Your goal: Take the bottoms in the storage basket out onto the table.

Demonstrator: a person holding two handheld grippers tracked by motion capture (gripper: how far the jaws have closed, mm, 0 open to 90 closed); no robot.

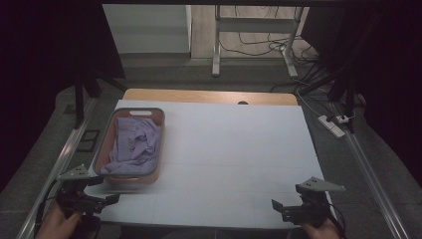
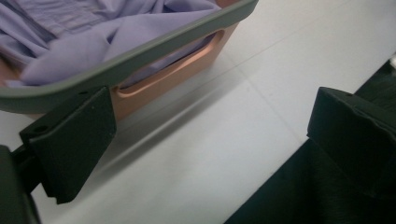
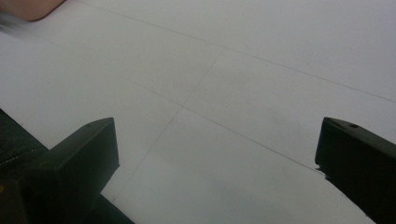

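Here the left gripper (image 1: 112,198), jaws apart, hovered near the salmon plastic basket (image 1: 157,144). Its crumpled lilac cloth (image 1: 135,144) looked soft and light, best pinched at a raised fold. The right gripper (image 1: 276,206) was open too.

1 basket (image 1: 99,149), seemingly 1 lilac cloth (image 1: 134,144), 2 hand-held grippers.

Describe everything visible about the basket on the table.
The basket is a rectangular tub with salmon-orange walls, a grey rim and slot handles in its short ends. It stands upright on the left part of the white table, holding crumpled lilac cloth that rises to the rim. The open left gripper sits just off its near end; contact cannot be told.
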